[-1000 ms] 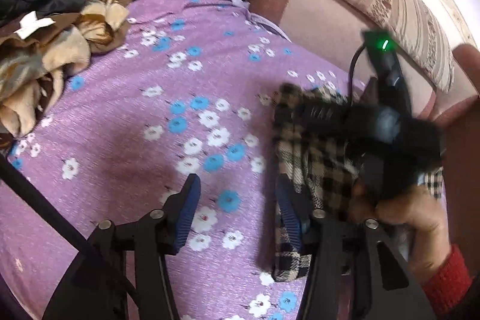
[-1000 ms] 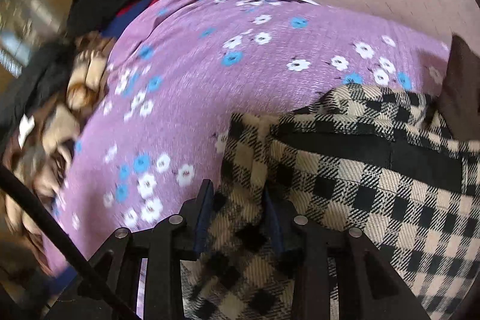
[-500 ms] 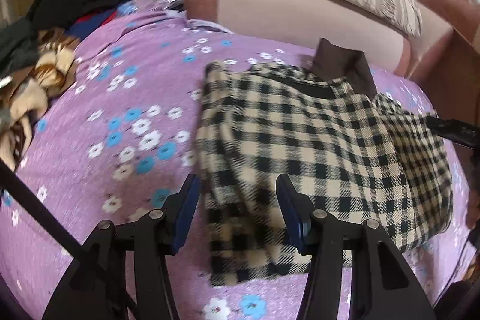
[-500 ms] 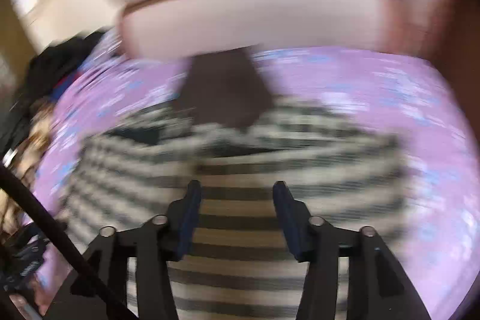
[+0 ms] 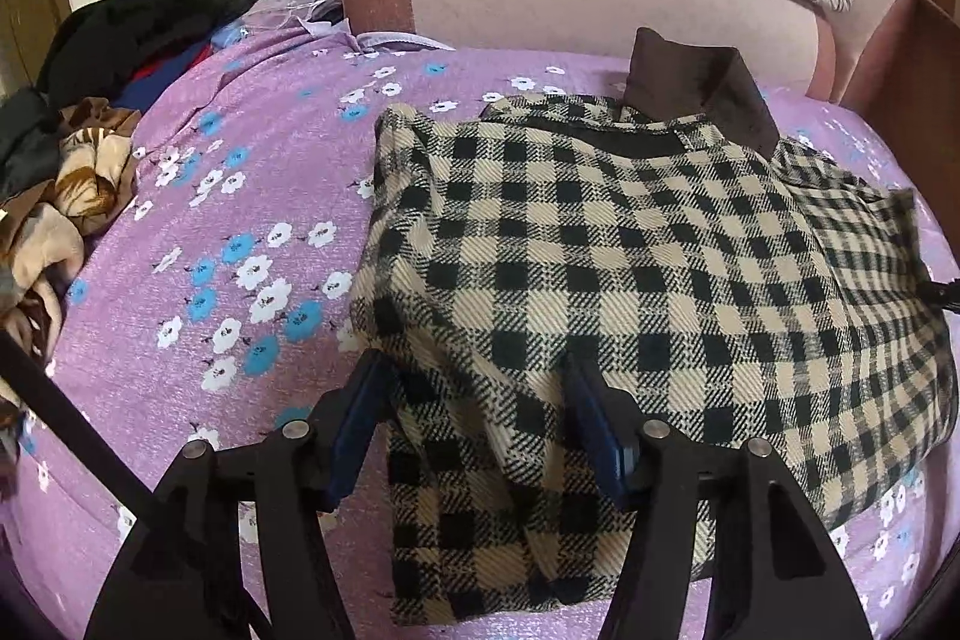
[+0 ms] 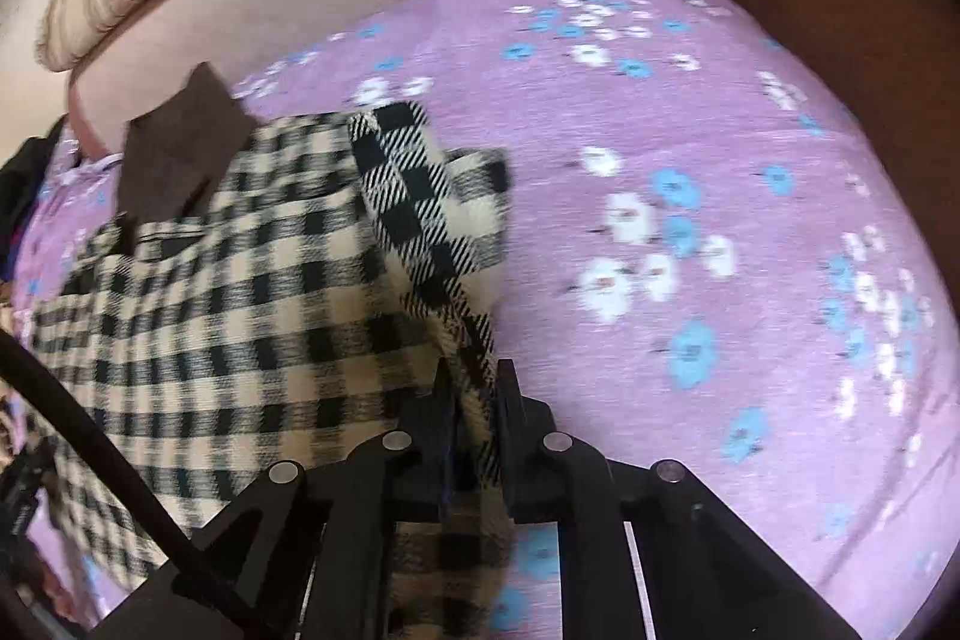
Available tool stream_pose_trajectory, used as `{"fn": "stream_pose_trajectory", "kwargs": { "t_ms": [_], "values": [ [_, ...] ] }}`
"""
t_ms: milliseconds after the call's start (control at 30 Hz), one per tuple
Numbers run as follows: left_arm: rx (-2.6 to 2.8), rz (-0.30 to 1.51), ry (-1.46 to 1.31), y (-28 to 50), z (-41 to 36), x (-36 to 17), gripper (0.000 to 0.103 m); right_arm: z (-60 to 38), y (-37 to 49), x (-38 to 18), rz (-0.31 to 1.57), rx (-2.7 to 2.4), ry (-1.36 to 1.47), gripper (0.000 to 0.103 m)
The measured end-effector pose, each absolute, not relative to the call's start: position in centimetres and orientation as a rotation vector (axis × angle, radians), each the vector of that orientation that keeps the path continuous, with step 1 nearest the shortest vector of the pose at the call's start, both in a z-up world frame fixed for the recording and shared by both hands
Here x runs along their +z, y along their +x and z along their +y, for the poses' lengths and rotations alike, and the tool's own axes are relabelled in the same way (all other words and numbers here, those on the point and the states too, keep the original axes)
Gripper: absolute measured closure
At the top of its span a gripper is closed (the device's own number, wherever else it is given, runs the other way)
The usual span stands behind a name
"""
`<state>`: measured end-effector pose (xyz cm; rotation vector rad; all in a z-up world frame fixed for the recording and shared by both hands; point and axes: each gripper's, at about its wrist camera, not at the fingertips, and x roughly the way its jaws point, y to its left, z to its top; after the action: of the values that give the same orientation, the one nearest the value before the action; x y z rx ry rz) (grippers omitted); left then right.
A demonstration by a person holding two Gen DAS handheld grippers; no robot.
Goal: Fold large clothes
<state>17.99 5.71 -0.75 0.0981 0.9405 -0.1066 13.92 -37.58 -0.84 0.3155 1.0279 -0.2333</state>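
Checked shirt (image 5: 600, 280) lies on floral bedsheet (image 5: 240, 220). Right gripper (image 6: 474, 400), just closed, pinches its edge; left gripper (image 5: 474, 400), just widened, straddles cloth, ungripped.

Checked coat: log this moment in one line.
checked coat: on purple bedspread | left gripper: open over hem | right gripper: just closed on edge

Black-and-cream checked coat (image 5: 600, 244), brown collar (image 5: 690, 82) at far end, lies partly folded on the bed (image 5: 240, 196).
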Motion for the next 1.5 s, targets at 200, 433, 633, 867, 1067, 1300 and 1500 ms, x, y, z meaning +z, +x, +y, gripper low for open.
{"fn": "stream_pose_trajectory", "kwargs": {
  "t_ms": [200, 433, 633, 867, 1067, 1300, 1500],
  "values": [
    [-0.076, 0.945, 0.085, 17.6, 6.3, -0.9, 0.037, -38.5, 10.0, 1.0, 0.985, -0.287, 0.279, 0.069],
    [-0.086, 0.907, 0.099, 13.8, 6.1, 0.0, 0.037, -35.4, 2.3, 0.4, 0.885, -0.053, 0.294, 0.022],
    [-0.089, 0.941, -0.041, 11.2, 7.1, 0.4, 0.037, -35.6, 2.8, -2.6, 0.959, -0.02, 0.386, 0.093],
    [-0.077, 0.939, -0.138, 9.0, 8.5, 1.2, 0.037, -41.3, -0.1, -2.5, 0.933, -0.341, 0.361, 0.095],
    [-0.095, 0.919, -0.131, 9.6, 7.8, 2.1, 0.037, -43.2, -2.4, -1.2, 0.828, -0.257, 0.501, 0.094],
    [-0.111, 0.873, 0.024, 12.8, 4.2, 2.3, 0.037, -35.9, 1.5, 2.8, 0.774, 0.071, 0.495, 0.089],
    [-0.083, 0.943, 0.037, 16.5, 4.9, -0.7, 0.037, -28.4, 8.5, 0.2, 0.892, 0.252, 0.389, 0.081]
  ]
}}
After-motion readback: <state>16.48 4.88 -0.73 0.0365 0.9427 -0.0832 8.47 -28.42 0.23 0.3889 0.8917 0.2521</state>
